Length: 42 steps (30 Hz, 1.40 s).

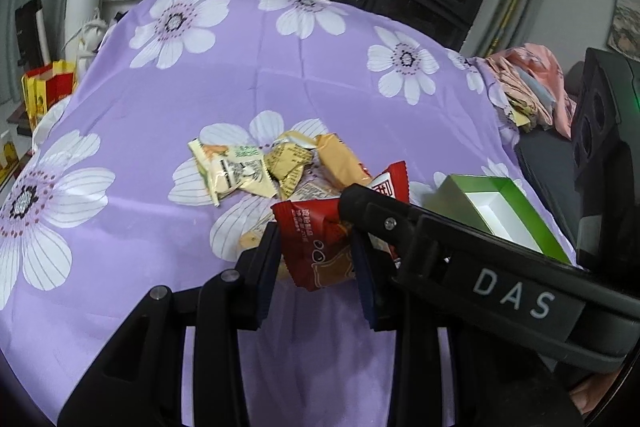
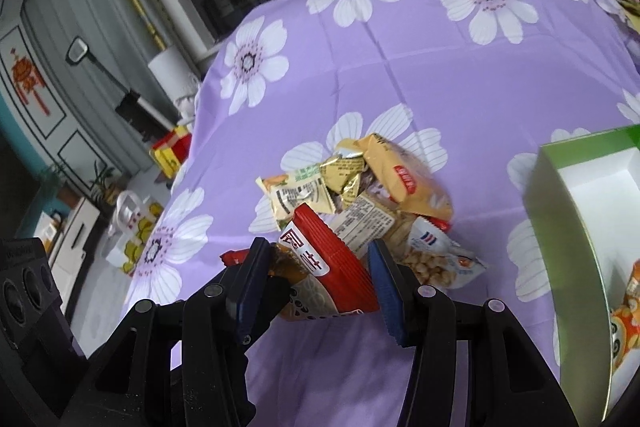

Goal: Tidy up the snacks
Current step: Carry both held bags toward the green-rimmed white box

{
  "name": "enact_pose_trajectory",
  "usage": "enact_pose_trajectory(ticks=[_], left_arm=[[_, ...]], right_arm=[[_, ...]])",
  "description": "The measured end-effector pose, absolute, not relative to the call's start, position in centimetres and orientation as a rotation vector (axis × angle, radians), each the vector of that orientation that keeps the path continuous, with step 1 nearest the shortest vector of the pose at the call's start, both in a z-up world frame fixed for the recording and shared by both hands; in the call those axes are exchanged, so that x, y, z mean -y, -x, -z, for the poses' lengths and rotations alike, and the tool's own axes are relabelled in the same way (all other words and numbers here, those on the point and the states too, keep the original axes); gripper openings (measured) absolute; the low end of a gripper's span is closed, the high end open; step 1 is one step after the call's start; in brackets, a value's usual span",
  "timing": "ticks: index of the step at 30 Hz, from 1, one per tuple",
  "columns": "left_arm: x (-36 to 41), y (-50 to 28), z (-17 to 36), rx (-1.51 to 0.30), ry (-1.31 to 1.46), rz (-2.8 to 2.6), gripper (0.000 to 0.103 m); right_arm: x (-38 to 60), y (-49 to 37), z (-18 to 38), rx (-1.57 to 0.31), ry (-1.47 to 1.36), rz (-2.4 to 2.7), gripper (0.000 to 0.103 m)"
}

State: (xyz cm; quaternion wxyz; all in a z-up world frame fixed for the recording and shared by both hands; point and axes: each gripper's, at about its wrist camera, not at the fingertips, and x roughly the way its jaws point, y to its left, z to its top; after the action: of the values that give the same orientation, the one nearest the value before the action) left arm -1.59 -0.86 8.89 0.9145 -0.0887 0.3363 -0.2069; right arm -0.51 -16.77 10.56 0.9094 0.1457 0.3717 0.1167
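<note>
In the left wrist view my left gripper (image 1: pixel 316 247) is shut on a red snack packet (image 1: pixel 320 259), held a little above the purple flowered cloth (image 1: pixel 160 227). In the right wrist view my right gripper (image 2: pixel 318 259) is shut on another red packet with white lettering (image 2: pixel 320 263). Just beyond both grippers lies a pile of yellow, orange and white snack packets (image 1: pixel 272 167) (image 2: pixel 360 187). A green box with a white inside (image 1: pixel 496 207) (image 2: pixel 568 219) stands open to the right, with an orange packet (image 2: pixel 632 299) in it.
The right gripper's black housing (image 1: pixel 512 291) crosses the left wrist view in front of the green box. Folded pink cloth (image 1: pixel 532 87) lies at the far right of the table. Red and yellow boxes (image 1: pixel 48 87) stand beyond the left edge. Dark windows lie behind.
</note>
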Motion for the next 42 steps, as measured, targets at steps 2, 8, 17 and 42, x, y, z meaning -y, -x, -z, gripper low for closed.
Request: enact_pose_trajectory(ticks=[2,8,17,42], left_arm=[[1.1,1.9,-8.9,-0.679,0.179,0.434,0.033],[1.6,2.5,-9.1,-0.647,0.172,0.456,0.033],[2.1,3.7,-9.4,-0.586,0.177,0.479,0.033],[2.7,5.0,-11.4,-0.508,0.204,0.505,0.035]], right_arm=[[17.1,0.8,-10.5,-0.748,-0.311,-0.235,0.054],[17.6,1.5,-10.7,-0.706,-0.315,-0.217,0.054],[18.0,2.9,-10.9,-0.642,-0.319,-0.177,0.054],[19.1,4.0,-13.1,-0.582,-0.295,-0.199,0.054]])
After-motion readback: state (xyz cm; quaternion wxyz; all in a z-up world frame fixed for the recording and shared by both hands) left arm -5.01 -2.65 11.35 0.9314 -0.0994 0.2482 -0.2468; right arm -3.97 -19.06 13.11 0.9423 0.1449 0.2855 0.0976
